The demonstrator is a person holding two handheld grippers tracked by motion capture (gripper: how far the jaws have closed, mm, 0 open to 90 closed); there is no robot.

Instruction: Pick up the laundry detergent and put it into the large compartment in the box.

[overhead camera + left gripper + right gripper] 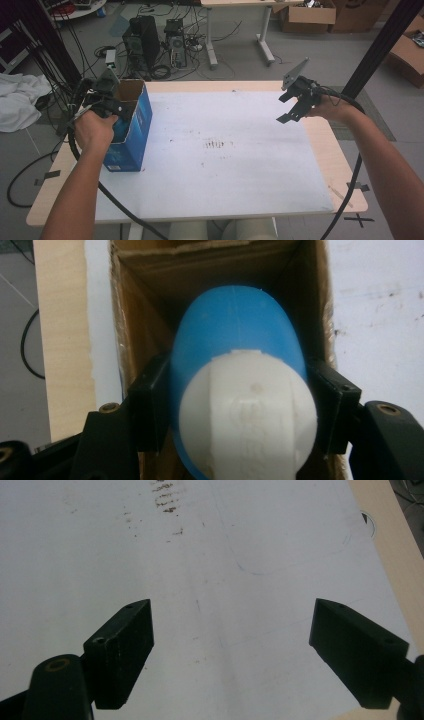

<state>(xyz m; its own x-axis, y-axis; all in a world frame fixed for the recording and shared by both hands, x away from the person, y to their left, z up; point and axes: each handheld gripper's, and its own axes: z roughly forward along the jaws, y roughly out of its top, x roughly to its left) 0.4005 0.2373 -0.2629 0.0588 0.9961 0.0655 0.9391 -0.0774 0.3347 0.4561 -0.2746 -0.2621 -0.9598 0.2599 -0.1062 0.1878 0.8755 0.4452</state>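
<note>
A blue box (131,131) is seen standing upright at the left side of the table (320,150), its top open and its brown cardboard inside exposed. The left gripper (112,102) is held at the mouth of that box. In the left gripper view, a blue bottle (235,335) with a white cap (247,415) is clamped between the two black jaws, one pressed against each side just behind the cap. The bottle's body is pointed down into the open box (145,315), with the cardboard walls seen around it.

Over on the right, the right gripper (296,102) is held up above the white sheet (225,165) near the table's far right corner, well apart from the box. In the right gripper view, its jaws are spread wide with only the white sheet (225,580) visible between them. Some dark smudges (216,145) are marked on the sheet near the table's middle.
</note>
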